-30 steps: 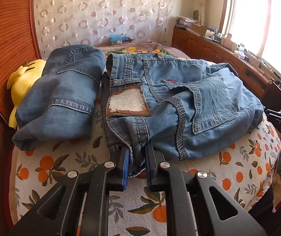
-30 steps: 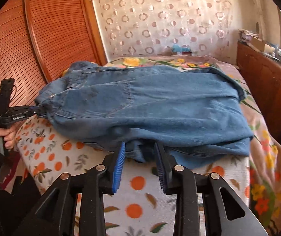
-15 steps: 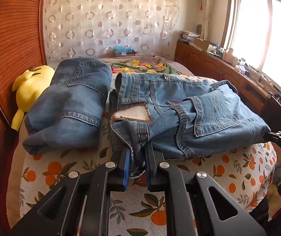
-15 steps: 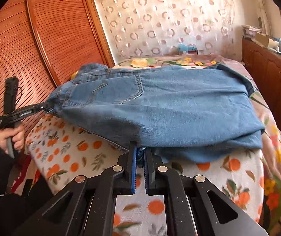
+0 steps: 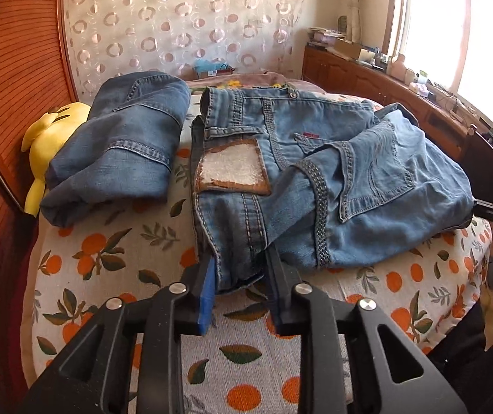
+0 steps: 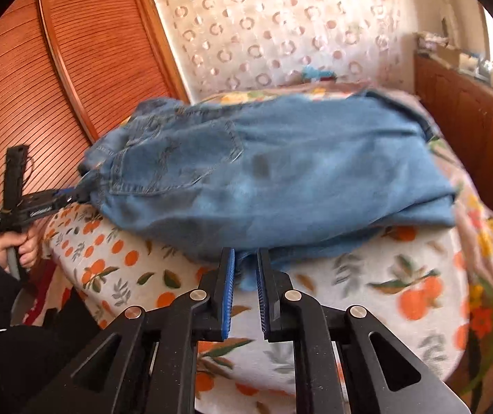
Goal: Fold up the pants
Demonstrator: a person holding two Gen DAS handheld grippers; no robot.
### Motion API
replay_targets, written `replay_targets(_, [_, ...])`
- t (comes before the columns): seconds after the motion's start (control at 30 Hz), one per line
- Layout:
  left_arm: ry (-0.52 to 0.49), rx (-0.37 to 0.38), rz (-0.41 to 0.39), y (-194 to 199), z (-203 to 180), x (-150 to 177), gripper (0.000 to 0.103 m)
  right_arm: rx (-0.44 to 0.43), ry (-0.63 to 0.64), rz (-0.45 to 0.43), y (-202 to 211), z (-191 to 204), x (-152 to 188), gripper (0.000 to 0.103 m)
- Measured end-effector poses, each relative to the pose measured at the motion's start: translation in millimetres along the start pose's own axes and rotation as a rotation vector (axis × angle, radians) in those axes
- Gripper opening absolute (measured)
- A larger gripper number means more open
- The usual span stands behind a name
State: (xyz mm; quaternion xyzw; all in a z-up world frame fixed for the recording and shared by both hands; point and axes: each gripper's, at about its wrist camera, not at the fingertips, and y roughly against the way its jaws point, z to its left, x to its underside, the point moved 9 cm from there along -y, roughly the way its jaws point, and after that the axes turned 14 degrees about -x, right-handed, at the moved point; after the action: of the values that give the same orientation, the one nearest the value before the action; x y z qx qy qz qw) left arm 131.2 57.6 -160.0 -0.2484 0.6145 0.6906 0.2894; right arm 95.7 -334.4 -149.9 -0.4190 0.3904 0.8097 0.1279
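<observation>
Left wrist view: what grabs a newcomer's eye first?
The light blue jeans sprawled across the orange-print bedspread, with a white patch near the waistband. The left gripper has just been opening, denim between its fingers; whether they still press it is unclear. A second, folded pair of jeans lies left of them, a yellow plush toy tucked behind.

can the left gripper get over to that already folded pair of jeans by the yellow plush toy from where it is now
Probably yes. The left gripper, jaws just opening, has the hem of the unfolded jeans between its fingers. The folded jeans lie just left of it, with only bare orange-print bedspread between.
</observation>
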Motion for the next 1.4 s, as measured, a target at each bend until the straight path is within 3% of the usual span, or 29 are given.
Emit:
replay_targets(0.1, [0.002, -0.003, -0.013, 8.0, 1.1, -2.8, 0.040, 0.048, 0.007, -0.032, 14.3, -8.7, -11.0, 0.013])
replay_targets(0.2, [0.004, 0.001, -0.058, 20.5, 3.6, -12.3, 0.051, 0.111, 0.022, -0.047, 19.5, -18.5, -22.4, 0.022])
replay_targets(0.37, [-0.001, -0.005, -0.096, 27.3, 4.0, -31.9, 0.061, 0.155, 0.021, -0.060, 4.1, -28.2, -39.9, 0.048])
replay_targets(0.63, [-0.022, 0.010, -0.106, -6.0, -0.4, -89.1, 0.061, 0.217, -0.004, 0.006, -44.8, -44.7, -40.6, 0.050])
replay_targets(0.87, [-0.050, 0.008, -0.078, -54.0, 0.8, -134.1, 0.061, 0.220, -0.014, 0.008, -46.8, -42.5, -47.3, 0.051])
replay_targets(1.13, [-0.109, 0.016, 0.031, -110.5, -6.1, -136.0, 0.061, 0.201, -0.039, -0.003, -52.3, -47.2, -42.5, 0.051])
replay_targets(1.27, [-0.120, 0.046, 0.049, -116.0, -15.8, -133.2, 0.023, 0.192, -0.046, -0.008, -54.6, -51.4, -41.5, 0.051])
replay_targets(1.33, [-0.131, 0.039, 0.030, -110.8, -18.2, -135.7, 0.015, 0.190, -0.051, -0.011, -54.8, -51.4, -40.6, 0.051])
replay_targets(1.4, [-0.122, -0.016, -0.010, -101.9, -12.5, -144.4, 0.013, 0.191, -0.051, -0.012, -56.7, -50.9, -40.4, 0.051])
